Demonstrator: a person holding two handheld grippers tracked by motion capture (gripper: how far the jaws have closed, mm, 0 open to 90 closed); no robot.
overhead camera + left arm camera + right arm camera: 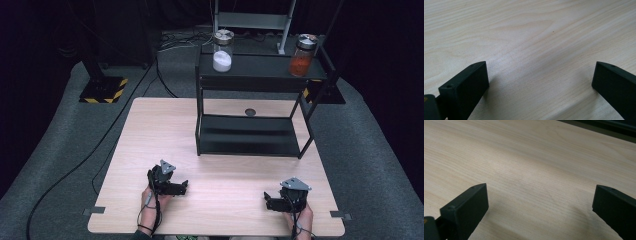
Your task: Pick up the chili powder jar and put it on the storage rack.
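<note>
Resting low on the pale wooden worktop (225, 165), two hand-held tongs sit near its front edge, each gripped from below by a person's hand. The left tongs (169, 184) lie at the front left, the right tongs (282, 200) at the front right, well apart from each other. Both are released: in the left gripper view the left tongs (540, 77) show two black jaws spread wide with bare wood grain between them, and the right gripper view shows the right tongs (540, 197) standing the same way, grasping nothing. Farther back on the worktop stands a black two-tier shelf (252, 135), its lower tier bare. On its top tier, a jar of white powder (222, 51) stands at the left end and a jar of orange-red contents (303, 55) at the right end, both upright with metal lids and well apart from the tongs.
</note>
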